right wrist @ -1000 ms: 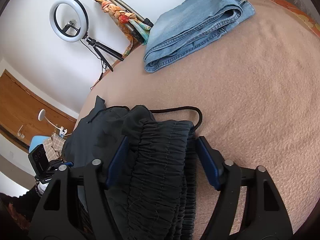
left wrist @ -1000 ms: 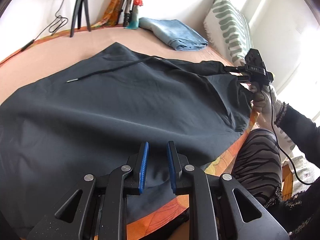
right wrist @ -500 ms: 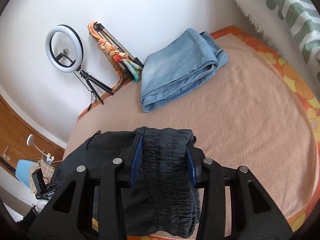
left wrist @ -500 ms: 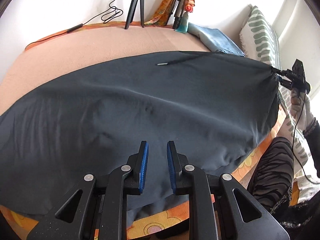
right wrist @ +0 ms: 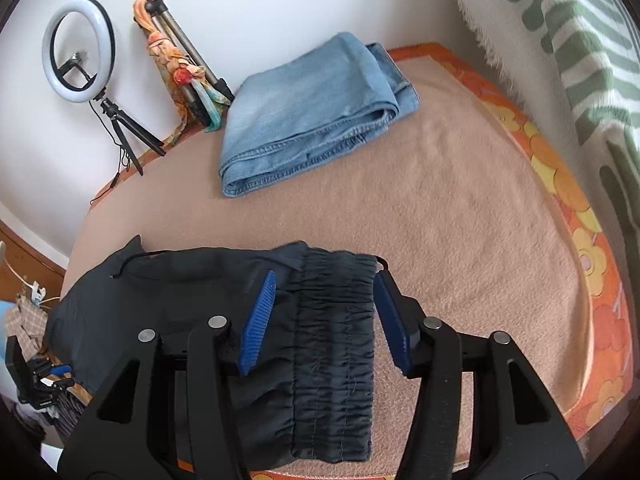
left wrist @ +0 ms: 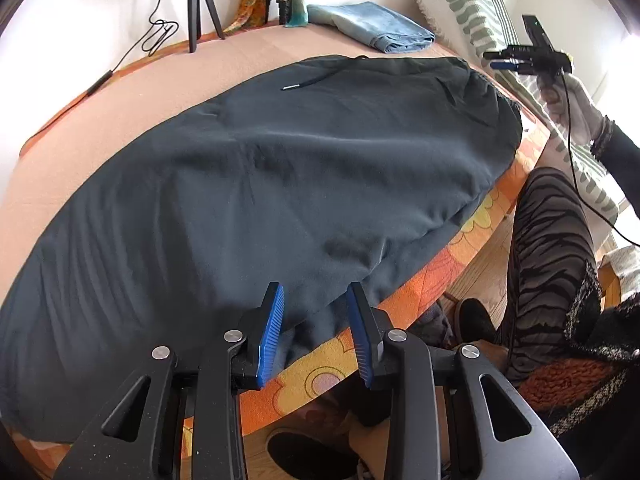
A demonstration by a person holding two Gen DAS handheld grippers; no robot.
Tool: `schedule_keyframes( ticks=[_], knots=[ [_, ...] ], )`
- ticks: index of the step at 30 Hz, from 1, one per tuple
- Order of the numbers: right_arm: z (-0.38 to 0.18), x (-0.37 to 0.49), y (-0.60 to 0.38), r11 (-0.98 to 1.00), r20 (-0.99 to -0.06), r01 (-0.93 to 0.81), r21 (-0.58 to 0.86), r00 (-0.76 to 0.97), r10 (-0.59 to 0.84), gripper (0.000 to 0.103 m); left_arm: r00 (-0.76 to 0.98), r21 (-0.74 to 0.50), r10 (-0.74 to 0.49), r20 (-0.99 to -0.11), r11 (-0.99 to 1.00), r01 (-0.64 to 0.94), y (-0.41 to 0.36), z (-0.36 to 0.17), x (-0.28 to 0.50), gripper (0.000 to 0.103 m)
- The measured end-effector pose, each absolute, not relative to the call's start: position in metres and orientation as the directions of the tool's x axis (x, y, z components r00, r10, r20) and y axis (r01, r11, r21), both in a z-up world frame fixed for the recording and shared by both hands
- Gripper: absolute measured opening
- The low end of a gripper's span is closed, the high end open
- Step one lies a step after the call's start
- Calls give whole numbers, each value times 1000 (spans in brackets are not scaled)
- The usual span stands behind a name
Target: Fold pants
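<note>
Pants spread flat; folding not started.
Left gripper [left wrist: 316, 334] and right gripper [right wrist: 324, 316] released at black pants [left wrist: 280, 184].

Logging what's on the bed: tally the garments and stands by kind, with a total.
Dark pants, spread flat: 1
Folded blue jeans: 1
Ring light on tripod: 1
Folded tripod wrapped in scarf: 1
Total: 4

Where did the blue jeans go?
The folded blue jeans lie on the bed's far side by the wall, right of the scarf-wrapped tripod and beyond the black pants.
</note>
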State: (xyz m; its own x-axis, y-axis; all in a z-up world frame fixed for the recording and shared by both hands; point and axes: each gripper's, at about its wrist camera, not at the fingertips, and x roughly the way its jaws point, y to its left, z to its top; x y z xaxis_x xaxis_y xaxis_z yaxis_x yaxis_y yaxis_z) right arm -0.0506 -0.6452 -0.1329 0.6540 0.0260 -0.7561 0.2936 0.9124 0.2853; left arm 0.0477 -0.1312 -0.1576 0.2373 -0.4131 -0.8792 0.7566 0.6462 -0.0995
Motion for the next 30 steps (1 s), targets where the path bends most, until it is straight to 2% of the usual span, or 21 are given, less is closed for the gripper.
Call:
schedule_keyframes(
  ticks=[1,6,12,20,27,28,30],
  knots=[
    [-122,-55,-639,921,-747,278,274,665,21,63,239,-92,-410,-880,640,763,-130,-159,47,31],
    [-81,-71,-586,958,-719,136,253,689,92,63,237,-74,-414,-879,609,790,-130,-162,47,31],
    [-68,-83,-498,978,-727,-79,192,658,196,63,221,-65,-431,-875,555,829,-128,-163,41,31],
    [-102,-81,-389,935,-781,-314,165,537,318,63,260,8,-399,-879,533,846,-126,-170,38,31],
    [-160,-66,-304,880,-862,-464,97,402,307,63,264,30,-380,-887,522,852,-128,-181,42,30],
    [-167,-65,-293,871,-872,-485,76,391,294,63,259,25,-387,-885,517,856,-127,-182,43,28],
    [-180,-63,-272,847,-890,-531,9,382,250,63,241,10,-401,-884,499,866,-127,-182,43,13]
  ],
)
